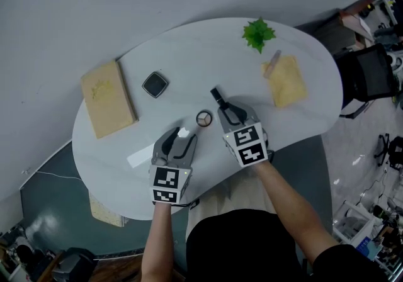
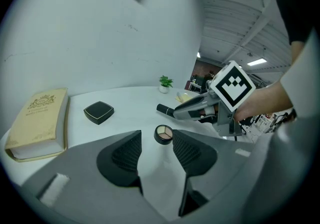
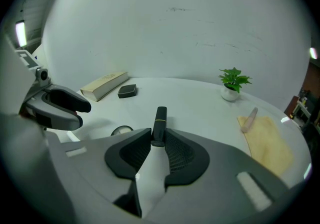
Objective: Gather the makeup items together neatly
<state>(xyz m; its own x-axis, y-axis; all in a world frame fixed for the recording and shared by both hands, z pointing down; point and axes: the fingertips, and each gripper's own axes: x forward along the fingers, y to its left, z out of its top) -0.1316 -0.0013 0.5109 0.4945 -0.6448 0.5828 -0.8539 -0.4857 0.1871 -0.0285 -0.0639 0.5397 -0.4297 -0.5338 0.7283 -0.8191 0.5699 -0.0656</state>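
Now, tube (image 3: pixel 159 118): a slim black stick with a gold band, clamped by its near end in the right gripper (image 3: pixel 158 142). It juts out far past the fingers (image 3: pixel 181 154), over the middle of the bench (image 1: pixel 189 48).
Tube handling: we judge it light, stiff and smooth-sided, so it may slip or swing in an end grip. A hold nearer its middle would steady it.
Left gripper (image 2: pixel 156 144): its fingers (image 2: pixel 125 155) stand apart with only bare bench between them.
Pot (image 2: pixel 163 134): a small round eyeshadow pan with its shades showing. It lies flat just beyond the left fingertips, between the two grippers.
Pot handling: we judge it light, hard and low. We would take it gently across the rim, since the powder looks crumbly. We cannot tell whether a clear lid covers it.
Compact (image 1: pixel 155 84): black and square, flat on the bench, far and left of the pot, near the book (image 1: pixel 107 98).
Compact handling: it looks stiff with glossy faces, so we would pinch it across two opposite edges.
Pink stick (image 1: pixel 272 63): it lies at the far edge of the yellow cloth (image 1: pixel 286 85) on the right, well apart from the rest. It is thin and likely to roll.
Plant (image 1: pixel 258 33): at the far edge, not part of the job.
Progress: we judge the gathering barely begun, as the items lie scattered.
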